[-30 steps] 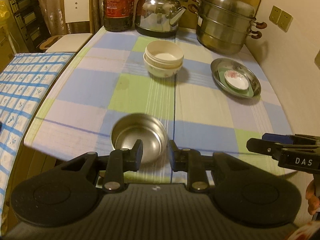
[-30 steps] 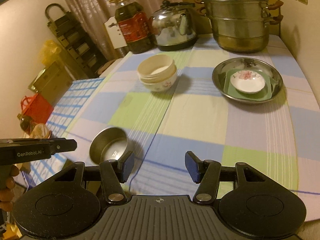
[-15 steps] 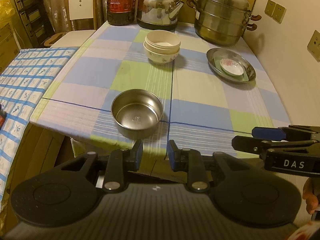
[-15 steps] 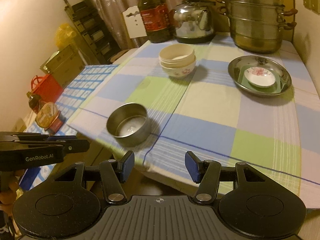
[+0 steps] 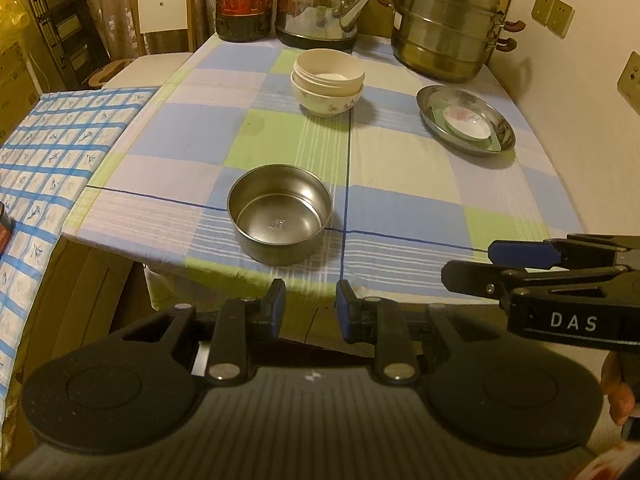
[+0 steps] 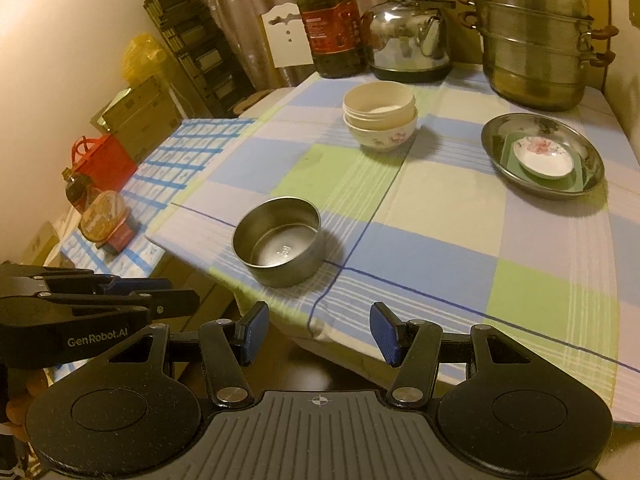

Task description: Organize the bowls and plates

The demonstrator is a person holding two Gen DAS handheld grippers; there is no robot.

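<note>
Both your grippers hang off the near edge of the table (image 5: 520,184), short of the checked cloth, neither touching anything. Your left gripper (image 5: 310,308) has its jaws set narrowly apart with only air between the blue pads. Your right gripper (image 6: 316,330) stands roughly half open, also with nothing in it (in the left wrist view it shows side-on at the right edge, jaws parted).

The steel bowl (image 5: 280,212) sits upright near the front edge of the table, just beyond your left gripper's tips and left of the dark blue line in the cloth. It holds nothing.

Further back, near the middle, the stacked bowls (image 5: 328,80) stand upright: cream ones nested in a floral one (I count at least 2, exact number unclear).

To the right, well apart from both, the steel plate (image 5: 466,120) carries a green dish (image 6: 576,178) with a small floral saucer (image 6: 544,156) on top.

Along the far edge: an oil bottle (image 6: 332,32), a kettle (image 6: 408,40) and a steamer pot (image 6: 532,40), side by side.
</note>
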